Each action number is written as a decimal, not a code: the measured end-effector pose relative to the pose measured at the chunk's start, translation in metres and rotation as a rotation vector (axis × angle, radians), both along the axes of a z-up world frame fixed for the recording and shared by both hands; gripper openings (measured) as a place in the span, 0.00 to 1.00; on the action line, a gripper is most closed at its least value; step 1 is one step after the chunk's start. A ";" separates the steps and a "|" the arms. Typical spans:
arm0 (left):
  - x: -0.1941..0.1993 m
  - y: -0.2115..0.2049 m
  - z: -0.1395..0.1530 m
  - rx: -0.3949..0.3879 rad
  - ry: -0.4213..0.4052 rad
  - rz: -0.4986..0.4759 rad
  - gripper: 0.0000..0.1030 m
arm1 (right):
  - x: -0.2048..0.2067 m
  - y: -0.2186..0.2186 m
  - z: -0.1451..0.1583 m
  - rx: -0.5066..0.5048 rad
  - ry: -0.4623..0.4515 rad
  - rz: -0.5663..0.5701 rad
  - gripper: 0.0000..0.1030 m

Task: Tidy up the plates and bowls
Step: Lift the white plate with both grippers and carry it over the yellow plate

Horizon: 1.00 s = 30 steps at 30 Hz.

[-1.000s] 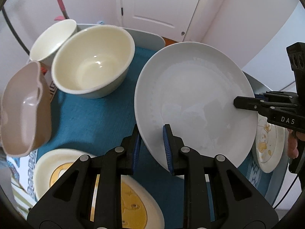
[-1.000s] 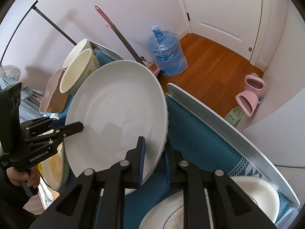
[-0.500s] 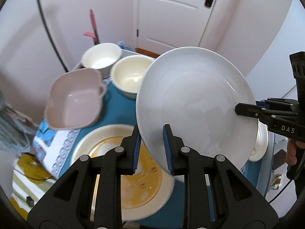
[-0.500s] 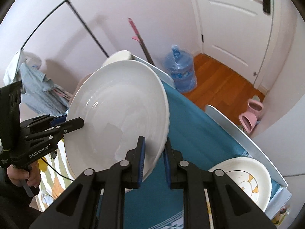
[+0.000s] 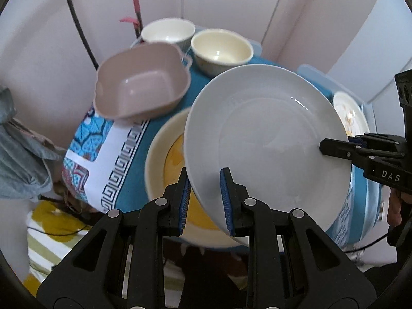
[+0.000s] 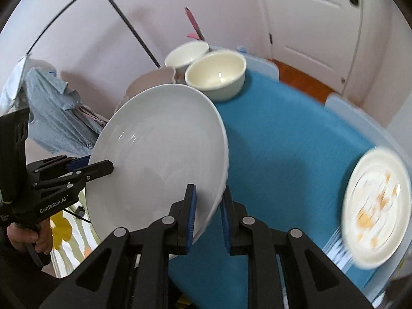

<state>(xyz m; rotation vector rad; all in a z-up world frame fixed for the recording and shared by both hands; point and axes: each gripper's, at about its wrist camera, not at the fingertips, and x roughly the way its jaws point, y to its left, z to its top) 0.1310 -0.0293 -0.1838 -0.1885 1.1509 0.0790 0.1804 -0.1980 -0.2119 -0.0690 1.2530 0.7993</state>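
The left gripper (image 5: 203,200) pinches the near rim of the large white plate (image 5: 267,149), one blue-padded finger under the rim and one on its upper face, while the right gripper (image 6: 207,215) clamps the same plate at the opposite edge, its fingers closed on the rim at about 5 o'clock of the plate in the right wrist view. Held between the two, the plate hangs tilted in the air above the blue tablecloth (image 6: 283,149) (touching nothing else, as far as either view shows). Under its 8 o'clock edge in the left wrist view lies a cream plate with a yellow centre (image 5: 164,164), partly covered. Toward 11 o'clock sits a square pinkish-brown bowl (image 5: 141,82), and beyond it at 12 o'clock stand two round bowls side by side, a white bowl (image 5: 167,32) and a cream bowl (image 5: 221,49). At 3 o'clock of the table, near its edge, rests a patterned plate (image 6: 376,216), blurred in the right wrist view.
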 end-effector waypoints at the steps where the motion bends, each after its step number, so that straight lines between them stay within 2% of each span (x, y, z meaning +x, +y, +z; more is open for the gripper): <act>1: -0.001 0.004 -0.006 -0.009 0.008 -0.009 0.20 | -0.005 0.003 -0.006 -0.005 0.013 -0.019 0.16; 11: 0.005 0.033 -0.057 -0.033 0.066 -0.121 0.20 | -0.040 0.029 -0.033 -0.108 0.026 -0.170 0.16; 21: 0.018 0.028 -0.073 0.007 0.070 -0.236 0.20 | -0.043 0.029 -0.041 -0.156 0.028 -0.273 0.16; 30: 0.023 0.017 -0.074 0.098 0.054 -0.317 0.20 | -0.046 0.036 -0.042 -0.196 0.006 -0.305 0.16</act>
